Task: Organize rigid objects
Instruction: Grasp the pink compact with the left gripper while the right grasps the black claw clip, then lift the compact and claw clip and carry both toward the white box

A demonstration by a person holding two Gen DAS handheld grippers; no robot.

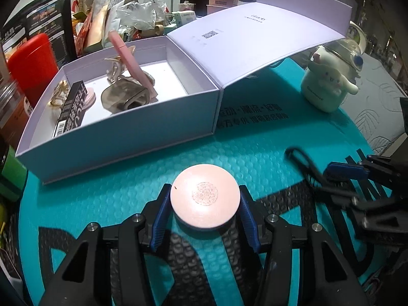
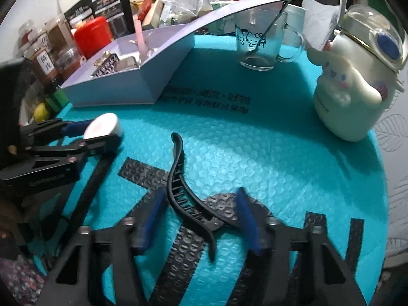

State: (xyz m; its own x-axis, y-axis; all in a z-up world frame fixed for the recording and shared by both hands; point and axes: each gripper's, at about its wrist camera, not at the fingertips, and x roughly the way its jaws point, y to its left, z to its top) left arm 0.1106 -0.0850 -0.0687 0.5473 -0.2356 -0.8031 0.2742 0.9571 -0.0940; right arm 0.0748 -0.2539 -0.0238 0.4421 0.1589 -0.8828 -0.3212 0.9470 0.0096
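The left claw (image 1: 205, 215) is clenched on a round pink compact (image 1: 205, 199), its blue pads pressing the rim on both sides, low over the teal bubble mat (image 1: 142, 178) on the bench. The compact looks stiff, light and smooth; the rim is the sensible place to take it, though a glossy edge could slip if the grip loosens. Its lid bears an embossed round pattern, no words I can read.

The right claw (image 2: 199, 219) straddles a black hair clip (image 2: 183, 193) lying on the mat. One pad sits by the clip's toothed side, the other near its hinge, but blur hides whether they press, so I cannot tell if it is grasped. The clip is thin, rigid plastic with a spring hinge; taking it across the hinge end seems safest, since the teeth and the long curved handle could twist out.

The open lilac box (image 1: 122, 137) stands just behind, holding other clips and a black carton (image 1: 70, 107) with a barcode. The lid carries a QR code and small unreadable print. Black Chinese characters are printed on the mat. A glass mug (image 2: 257, 46) shows a Hello Kitty drawing.
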